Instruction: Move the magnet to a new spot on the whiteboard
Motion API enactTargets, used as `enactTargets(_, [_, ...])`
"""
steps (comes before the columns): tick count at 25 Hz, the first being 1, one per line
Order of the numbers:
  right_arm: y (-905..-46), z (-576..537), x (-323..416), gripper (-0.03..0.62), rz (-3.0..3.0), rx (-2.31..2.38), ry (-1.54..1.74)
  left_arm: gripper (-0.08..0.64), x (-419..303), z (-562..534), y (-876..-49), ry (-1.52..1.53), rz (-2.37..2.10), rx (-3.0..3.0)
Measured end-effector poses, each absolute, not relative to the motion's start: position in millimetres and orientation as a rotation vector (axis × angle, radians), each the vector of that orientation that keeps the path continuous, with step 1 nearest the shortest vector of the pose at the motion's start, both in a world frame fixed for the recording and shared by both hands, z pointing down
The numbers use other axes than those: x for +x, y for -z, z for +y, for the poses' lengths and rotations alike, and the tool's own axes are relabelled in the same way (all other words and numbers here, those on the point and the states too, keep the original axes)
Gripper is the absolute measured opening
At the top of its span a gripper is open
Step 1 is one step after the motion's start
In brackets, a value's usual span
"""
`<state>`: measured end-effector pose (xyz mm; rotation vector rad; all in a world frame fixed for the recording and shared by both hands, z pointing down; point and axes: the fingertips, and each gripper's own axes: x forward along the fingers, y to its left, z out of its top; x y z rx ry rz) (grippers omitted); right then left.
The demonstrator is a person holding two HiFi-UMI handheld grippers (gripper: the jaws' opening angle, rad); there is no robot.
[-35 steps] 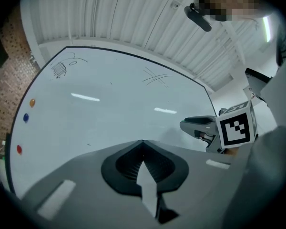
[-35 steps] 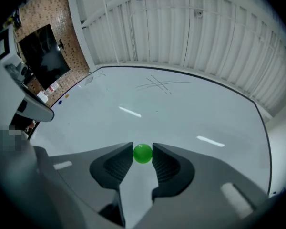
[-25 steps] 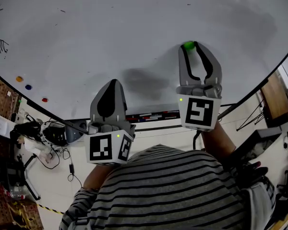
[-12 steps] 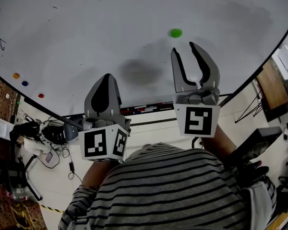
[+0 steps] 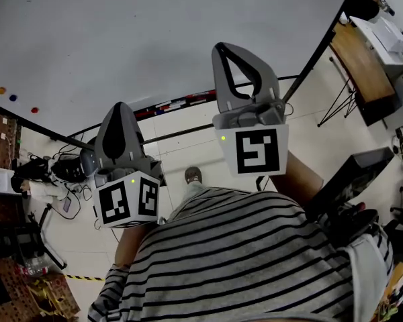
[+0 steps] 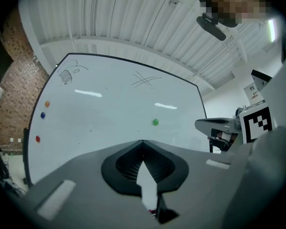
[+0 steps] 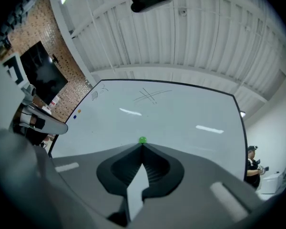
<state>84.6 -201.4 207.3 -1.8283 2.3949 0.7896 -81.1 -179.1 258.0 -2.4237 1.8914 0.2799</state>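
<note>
Hanging in front of the large white whiteboard [image 5: 87,39], both grippers are clear of its surface and hold nothing. The right gripper [image 5: 223,47] has its two grey jaws pressed together tip to tip, with only the empty hollow between their black pads; in the right gripper view the closed tips sit just under the small round green magnet [image 7: 142,140] without touching it. The left gripper [image 5: 121,104] is clenched the same way, jaws meeting at a point and empty, and it hangs lower, over the board's bottom edge.

The green magnet sticks to the bare white surface, well in from every edge that shows and well apart from both grippers. Three smaller magnets sit in a short column near the board's left edge: an orange dot [image 6: 47,104], a blue dot [image 6: 42,115] and a red dot [image 6: 37,139]. A black scribble [image 6: 66,75] marks the top left corner and crossed pen lines [image 6: 145,80] lie near the top edge. Markers lie in the narrow tray [image 5: 181,102] along the bottom edge. The person's striped shirt [image 5: 255,260] fills the foreground of the head view.
</note>
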Motion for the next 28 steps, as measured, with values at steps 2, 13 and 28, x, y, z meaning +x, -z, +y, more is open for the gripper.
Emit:
enactTargets(2, [-208, -190, 87, 0.002, 2.401, -1.802, -0.757, 0.017, -77, -165, -258, -0.256, 1.899, -2.407])
enactTargets(13, [-206, -152, 79, 0.001, 2.408, -1.762, -0.647, 0.017, -83, -142, -250, -0.247, 1.853, -2.403])
enactTargets(28, [-208, -119, 57, 0.002, 2.403, -1.81, -0.642, 0.017, -98, -121, -247, -0.258, 1.793, -2.456])
